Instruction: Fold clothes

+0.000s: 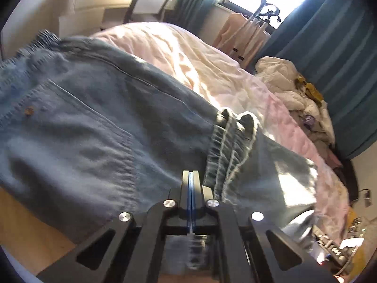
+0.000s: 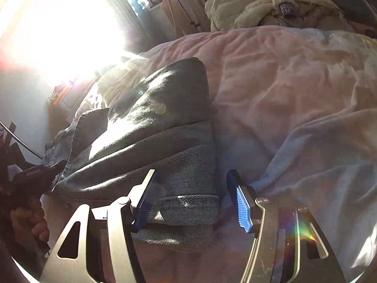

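On pink bedding (image 1: 235, 87), rumpled denim trousers (image 1: 94, 108)

From my remote seat I can make out only one bit of print: a purple patch (image 2: 286, 7) on the crumpled pale clothes heap (image 2: 259, 4) beyond the pink duvet (image 2: 282, 75). It carries pale letters that look like "ATH" over "YU". They are too blurred for me to be sure.

— What carries it all?
— A bed under a pink duvet (image 2: 294, 75).
— And on the duvet?
— Folded blue denim trousers (image 2: 150, 146) at its near edge; a crumpled cream blanket heap (image 2: 254, 4) at the far side.
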Motion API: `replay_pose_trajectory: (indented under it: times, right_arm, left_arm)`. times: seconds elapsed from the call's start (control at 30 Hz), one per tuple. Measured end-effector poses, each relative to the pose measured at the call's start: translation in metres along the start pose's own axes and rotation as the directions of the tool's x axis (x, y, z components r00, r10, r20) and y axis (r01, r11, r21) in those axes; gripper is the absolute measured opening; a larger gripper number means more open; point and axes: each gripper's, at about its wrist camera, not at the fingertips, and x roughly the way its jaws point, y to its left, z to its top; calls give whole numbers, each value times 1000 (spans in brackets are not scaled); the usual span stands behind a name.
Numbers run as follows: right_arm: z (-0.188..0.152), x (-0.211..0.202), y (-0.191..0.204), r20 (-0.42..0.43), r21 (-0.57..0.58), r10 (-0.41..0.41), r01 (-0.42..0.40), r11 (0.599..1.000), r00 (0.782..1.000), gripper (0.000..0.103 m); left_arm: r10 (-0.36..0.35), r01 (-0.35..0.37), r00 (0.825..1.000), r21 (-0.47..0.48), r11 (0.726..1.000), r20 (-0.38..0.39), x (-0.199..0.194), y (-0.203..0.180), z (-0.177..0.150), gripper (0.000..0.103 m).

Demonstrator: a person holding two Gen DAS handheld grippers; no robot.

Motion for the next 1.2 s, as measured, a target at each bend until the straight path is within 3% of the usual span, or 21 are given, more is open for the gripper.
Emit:
replay_pose_trajectory:
  times: [0.13, 0.33, 0.43, 0.67, 0.7, 0.87, 1.03, 1.2]
  right_arm:
    - [-1, 1, -5, -19, 39, 26, -25, 999, 999, 61]
    - [-4, -14, 13, 45, -59, -42, 44, 997, 998, 61]
    - [-7, -28, 26, 110, -111, -62, 74, 991, 992, 61]
    - [-14, -39, 56, 209, -220, -55, 102, 970, 976, 61]
    - [-18, -44, 65, 230, -256, -42, 102, 961, 972, 61]
    - [-34, -29, 90, 258, -354, -38, 131, 926, 965, 62]
    - [-27, -21, 113, 315, -402, 33, 102, 910, 949, 65]
    - [-24, 27, 135, 257, -416, 34, 79, 906, 966, 71]
  left_arm:
    - [-90, 83, 994, -114, 990, -57, 3, 23, 2, 0]
    - [-126, 125, 992, -24, 992, -31, -8, -8, -6, 5]
    - [-112, 111, 994, 71, 991, 12, -16, -30, -16, 10]
    - [-56, 53, 998, 214, 975, 8, -14, -58, -33, 11]
    - [-50, 47, 999, 220, 974, 7, -14, -58, -33, 13]
    - [-45, 40, 999, 212, 976, 19, -12, -57, -33, 47]
    - [-34, 20, 998, 219, 975, 57, -18, -58, -30, 47]
    - [-50, 29, 991, 161, 987, 128, -31, -43, -21, 48]
